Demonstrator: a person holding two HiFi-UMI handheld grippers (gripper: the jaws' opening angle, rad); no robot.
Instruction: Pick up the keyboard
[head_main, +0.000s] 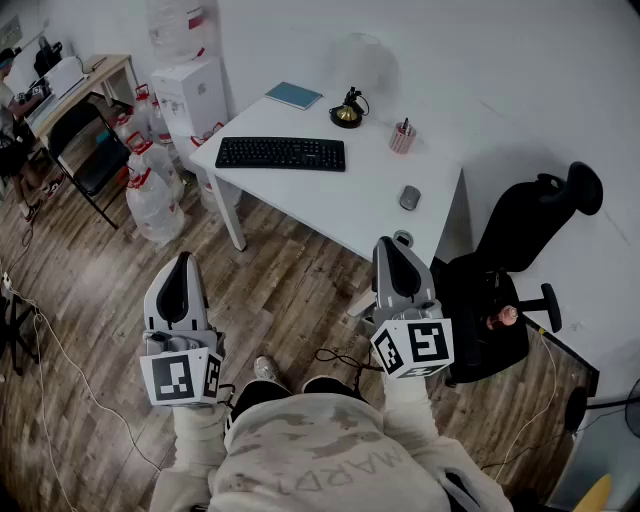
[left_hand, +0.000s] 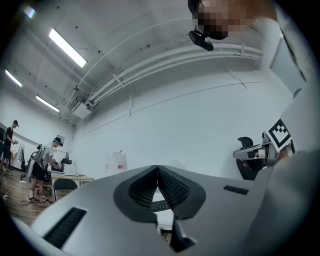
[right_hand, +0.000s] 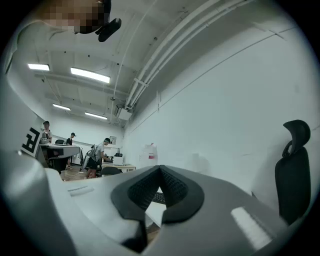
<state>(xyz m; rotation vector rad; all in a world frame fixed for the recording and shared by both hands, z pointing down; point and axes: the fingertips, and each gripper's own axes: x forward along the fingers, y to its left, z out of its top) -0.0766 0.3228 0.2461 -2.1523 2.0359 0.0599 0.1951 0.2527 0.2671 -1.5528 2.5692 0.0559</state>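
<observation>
A black keyboard (head_main: 281, 153) lies flat on the white desk (head_main: 350, 195), near its left end. Both grippers hover over the wooden floor, well short of the desk and close to my body. My left gripper (head_main: 180, 272) is shut with nothing in it; in the left gripper view its jaws (left_hand: 158, 169) meet tip to tip. My right gripper (head_main: 392, 250) is shut and empty too, just in front of the desk's near corner. The right gripper view shows its closed jaws (right_hand: 160, 169) with a sliver of the keyboard (right_hand: 158, 198) beyond them.
On the desk lie a grey mouse (head_main: 410, 197), a pen cup (head_main: 403, 136), a blue notebook (head_main: 294, 95) and a small brass lamp (head_main: 347, 110). A black office chair (head_main: 510, 270) stands right of the desk. Water jugs (head_main: 150, 190) and a dispenser (head_main: 190, 95) stand to its left.
</observation>
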